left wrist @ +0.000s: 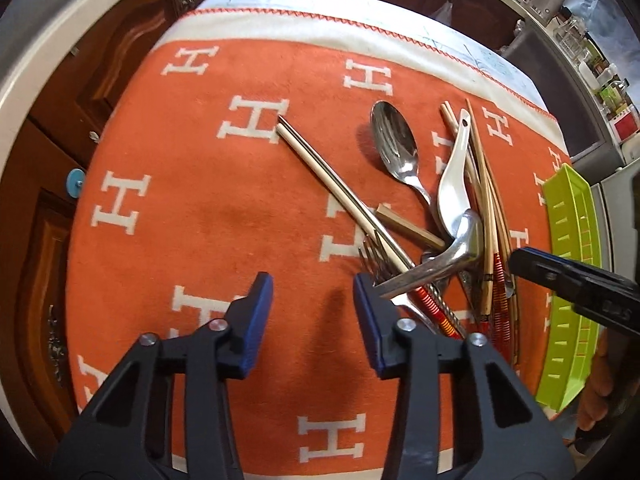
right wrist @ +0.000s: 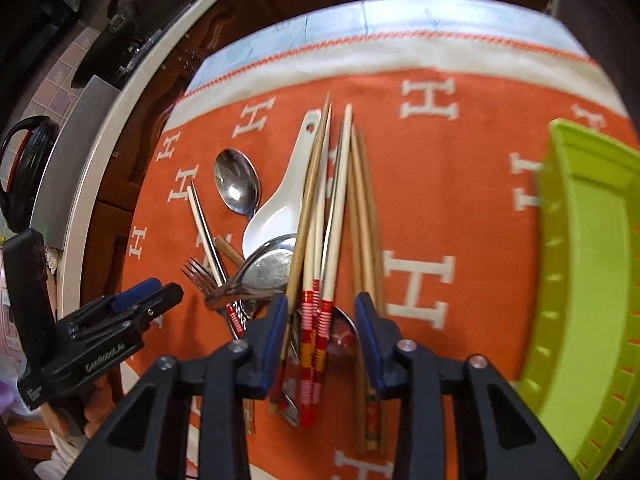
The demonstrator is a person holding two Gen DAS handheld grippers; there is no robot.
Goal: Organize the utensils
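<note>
Utensil pile (right wrist: 288,264) on orange cloth, left of green tray (right wrist: 584,280).
Steel spoon (left wrist: 396,146) lies bowl up at far left of pile.
White ceramic spoon (right wrist: 280,200) beside it, handle pointing away.
Fork (right wrist: 202,274) tines at near left.
Wooden chopsticks (right wrist: 362,216) and red-banded chopsticks (right wrist: 320,312) lie crossed over spoons.
Tray empty.
</note>
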